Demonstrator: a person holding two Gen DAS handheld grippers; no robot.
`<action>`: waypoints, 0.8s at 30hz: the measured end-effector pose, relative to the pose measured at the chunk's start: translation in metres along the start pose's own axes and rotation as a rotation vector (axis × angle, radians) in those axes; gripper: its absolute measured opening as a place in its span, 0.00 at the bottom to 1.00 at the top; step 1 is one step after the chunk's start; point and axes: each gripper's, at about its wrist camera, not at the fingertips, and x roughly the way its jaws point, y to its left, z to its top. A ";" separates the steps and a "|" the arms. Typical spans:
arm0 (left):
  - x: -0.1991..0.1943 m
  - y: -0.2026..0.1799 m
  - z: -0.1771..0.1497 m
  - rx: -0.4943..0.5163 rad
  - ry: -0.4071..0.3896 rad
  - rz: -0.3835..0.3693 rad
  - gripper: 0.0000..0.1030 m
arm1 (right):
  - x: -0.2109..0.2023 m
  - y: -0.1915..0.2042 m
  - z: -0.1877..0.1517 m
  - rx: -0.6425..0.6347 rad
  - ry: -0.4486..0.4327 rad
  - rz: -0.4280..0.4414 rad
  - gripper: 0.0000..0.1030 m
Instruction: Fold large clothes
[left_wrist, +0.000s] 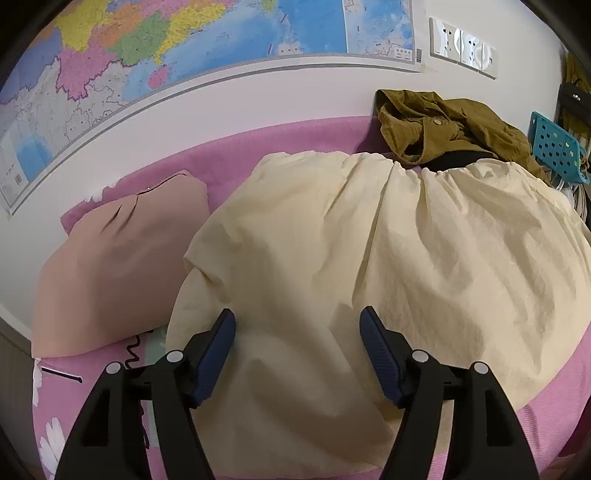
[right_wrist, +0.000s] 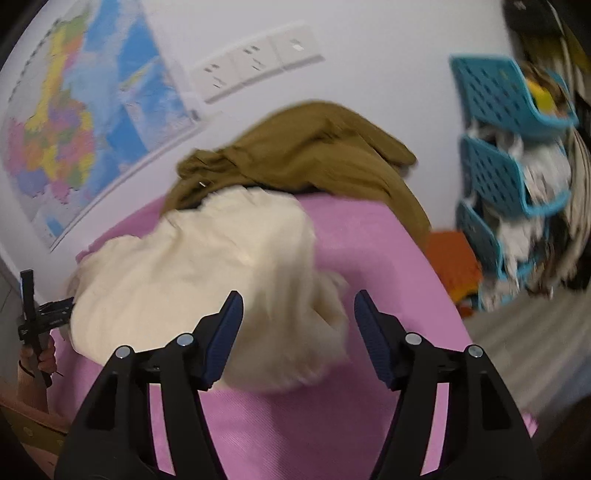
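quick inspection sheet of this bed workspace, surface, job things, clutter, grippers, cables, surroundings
surface: pink bed cover, flower print at its near left edge in the left wrist view
job's things: cream garment spread wide and wrinkled on the bed; olive jacket heaped against the wall behind it
clutter: peach pillow left of the cream garment
grippers: left gripper open over the cream garment, nothing pinched; right gripper open above the garment's near edge, view blurred
cables: thin black coiled cord by the pillow's lower edge
surroundings: wall map, wall sockets, blue rack of stacked trays to the right
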 end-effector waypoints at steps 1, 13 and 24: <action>0.000 0.000 -0.001 0.000 -0.002 0.002 0.65 | 0.003 -0.006 -0.006 0.024 0.014 0.010 0.53; 0.011 0.001 -0.009 -0.008 -0.003 0.018 0.66 | -0.009 0.005 0.037 -0.005 -0.130 -0.002 0.13; -0.010 0.009 -0.015 -0.024 -0.035 -0.002 0.66 | -0.007 0.012 0.019 0.006 -0.103 -0.132 0.37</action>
